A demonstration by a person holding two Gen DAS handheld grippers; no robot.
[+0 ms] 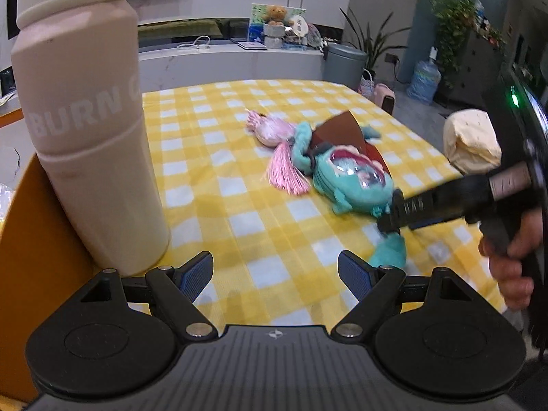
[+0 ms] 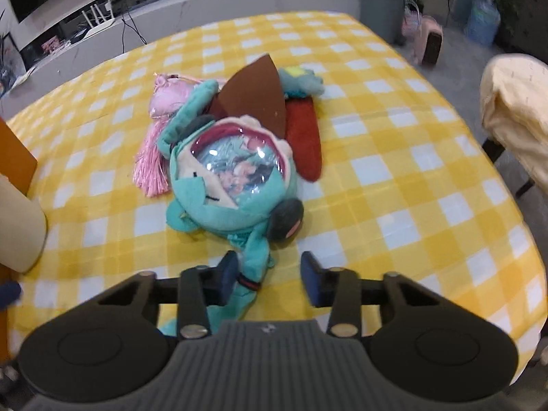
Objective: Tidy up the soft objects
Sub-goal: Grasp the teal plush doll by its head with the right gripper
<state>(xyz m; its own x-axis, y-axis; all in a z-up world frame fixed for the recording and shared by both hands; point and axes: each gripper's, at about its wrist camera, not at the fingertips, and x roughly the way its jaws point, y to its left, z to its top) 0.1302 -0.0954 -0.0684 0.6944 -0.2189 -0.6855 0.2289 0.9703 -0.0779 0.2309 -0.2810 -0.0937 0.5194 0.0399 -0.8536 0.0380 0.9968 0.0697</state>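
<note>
A teal plush bag [image 2: 233,178] with a clear round window lies on the yellow checked tablecloth [image 2: 394,171]. Behind it are a pink tasselled pouch [image 2: 164,109], a brown cone-shaped piece [image 2: 257,96], a red felt piece [image 2: 304,137] and a small teal plush [image 2: 301,82]. My right gripper [image 2: 270,275] straddles the bag's long teal limb [image 2: 253,267]. The limb rests against the left pad, with a gap to the right pad. In the left wrist view the right gripper [image 1: 387,224] reaches in from the right over the teal bag [image 1: 346,178]. My left gripper [image 1: 275,270] is open with nothing between its fingers.
A tall pale pink bottle [image 1: 89,137] stands close on the left, in front of an orange board [image 1: 34,239]. A chair draped in pale yellow cloth [image 2: 513,102] stands past the table's right edge. A person's hand [image 1: 507,267] holds the right gripper.
</note>
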